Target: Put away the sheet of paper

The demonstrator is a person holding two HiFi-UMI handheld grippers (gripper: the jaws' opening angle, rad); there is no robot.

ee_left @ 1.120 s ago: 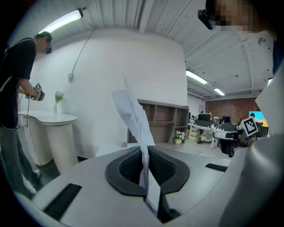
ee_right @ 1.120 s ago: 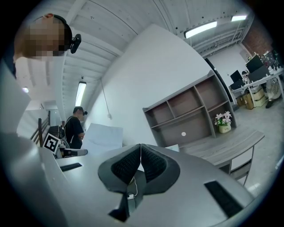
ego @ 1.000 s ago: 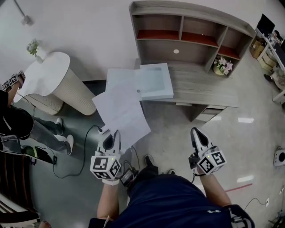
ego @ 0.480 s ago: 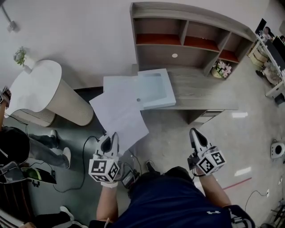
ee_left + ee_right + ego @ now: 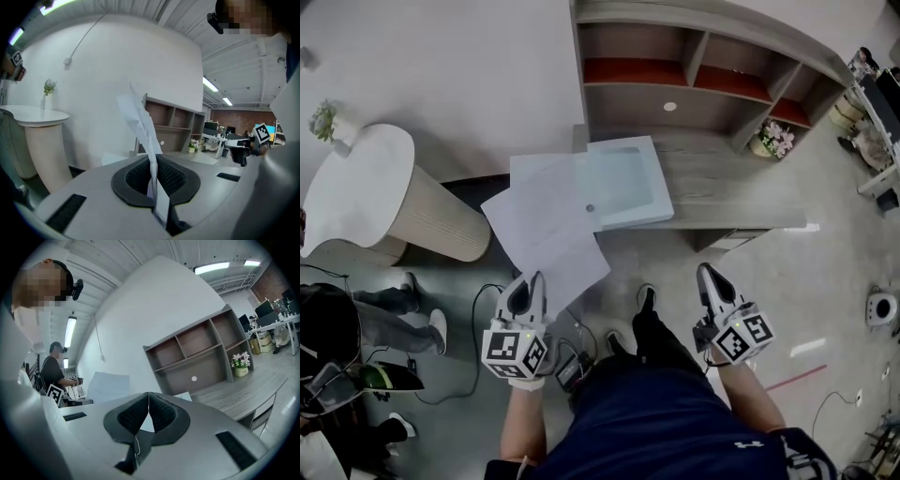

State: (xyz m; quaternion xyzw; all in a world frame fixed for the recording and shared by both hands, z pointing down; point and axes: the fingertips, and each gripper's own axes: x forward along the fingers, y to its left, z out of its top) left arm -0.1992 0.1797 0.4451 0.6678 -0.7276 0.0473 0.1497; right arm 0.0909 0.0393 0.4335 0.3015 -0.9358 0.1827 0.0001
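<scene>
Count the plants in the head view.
2. Potted flowers stand on the desk under the shelf unit's right end; a leafy sprig in a vase stands on the round white table at far left. Others could be hidden behind furniture.

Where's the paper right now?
Head view, left of centre: the paper is pinched in the left tongs, reaching toward the desk's left end and overlapping the pale blue tray.
</scene>
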